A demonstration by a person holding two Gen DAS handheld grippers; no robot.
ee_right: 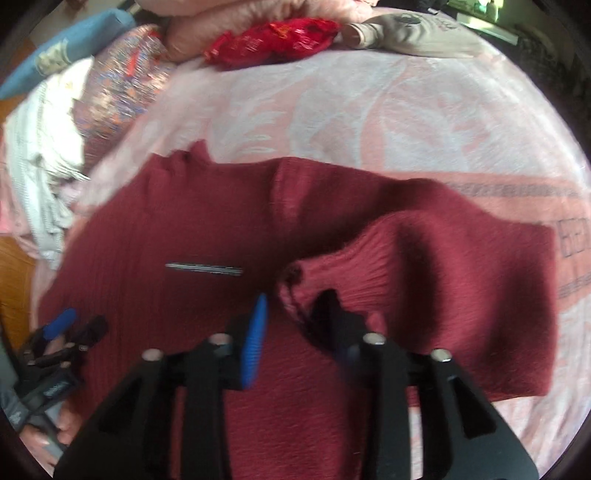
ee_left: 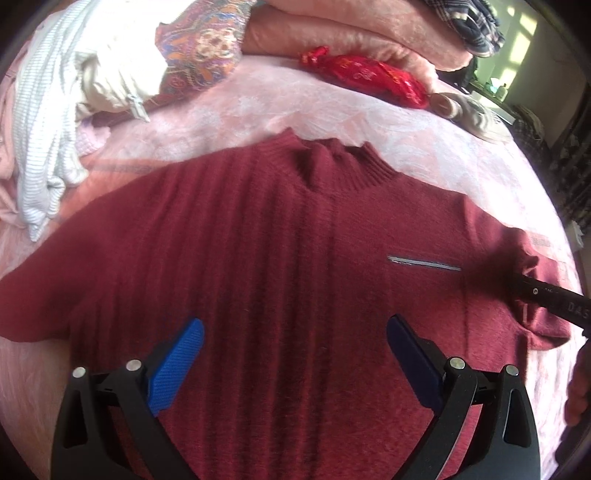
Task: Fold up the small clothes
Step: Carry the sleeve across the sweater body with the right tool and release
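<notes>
The dark red sweater [ee_left: 258, 236] lies face up on the pink bedspread [ee_left: 388, 122], collar away from me, its sleeve [ee_right: 443, 258] folded back over the body. My right hand-held gripper [ee_right: 295, 325] hangs over the cuff, jaws part-way apart, pressing on nothing. My left hand-held gripper [ee_left: 295, 332] hovers wide apart above the chest. A red bag [ee_left: 369, 77] and heaped clothes [ee_left: 74, 110] lie beyond.

I am in a home bedroom. A bed [ee_left: 258, 107] spread with a pink patterned blanket fills my view. Folded pink bedding [ee_left: 351, 33] is stacked at its far edge, loose clothes [ee_left: 48, 122] are heaped on the left, and sunlit windows [ee_left: 517, 33] show beyond.
</notes>
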